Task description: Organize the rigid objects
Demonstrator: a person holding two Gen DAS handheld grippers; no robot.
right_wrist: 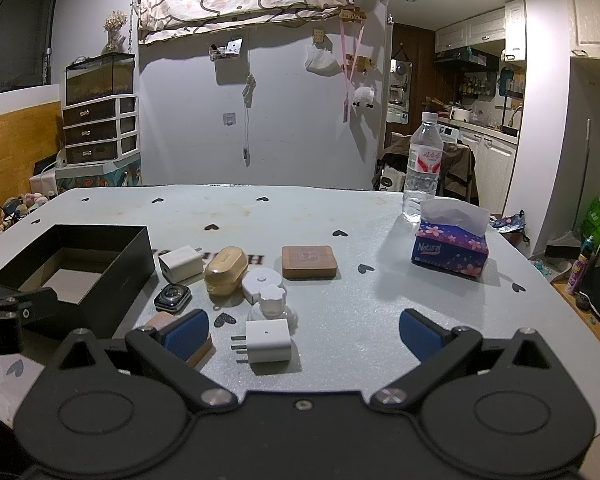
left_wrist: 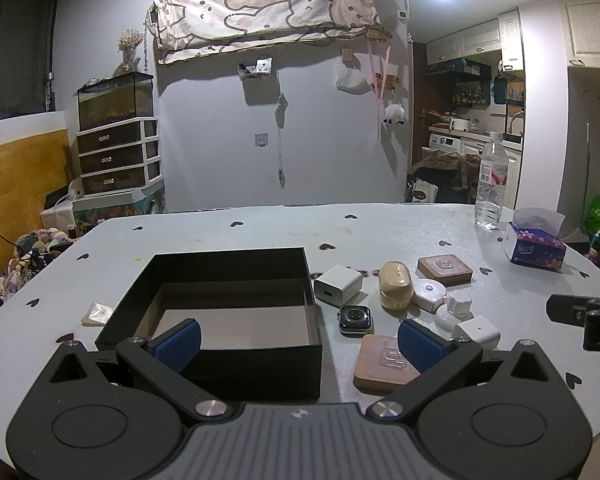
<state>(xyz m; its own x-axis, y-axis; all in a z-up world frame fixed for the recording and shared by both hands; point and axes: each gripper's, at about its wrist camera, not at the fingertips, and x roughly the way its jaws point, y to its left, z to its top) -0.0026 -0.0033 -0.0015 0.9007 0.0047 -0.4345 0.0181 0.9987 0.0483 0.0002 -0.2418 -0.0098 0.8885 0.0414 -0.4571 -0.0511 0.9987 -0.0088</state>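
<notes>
Hovering low over the near edge of the tabletop (left_wrist: 260,224), the left gripper (left_wrist: 298,344) has its blue-padded fingers spread wide and grasps nothing; the near wall of the black box (left_wrist: 236,356) sits between them. The box is open-topped, and what shows of its inside is bare. Just right of it lies a cluster of small things: a white charger (left_wrist: 338,285) beside the box's far corner, a smartwatch (left_wrist: 355,319) in front of that, a tan case (left_wrist: 396,286) to the right, a round white puck (left_wrist: 430,294) touching the case, and a white flower-topped piece (left_wrist: 456,310) nearer the camera. A wooden coaster (left_wrist: 444,269) lies behind the cluster, and a second coaster (left_wrist: 380,364) lies close to the left gripper's right finger. The right gripper (right_wrist: 304,336) is also released, jaws wide apart, empty, over the tabletop; a white plug (right_wrist: 268,340) with its prongs pointing left lies between its fingers, touching neither. Well apart at the far right corner stand a water bottle (right_wrist: 424,168) and a tissue box (right_wrist: 450,250), near each other.
</notes>
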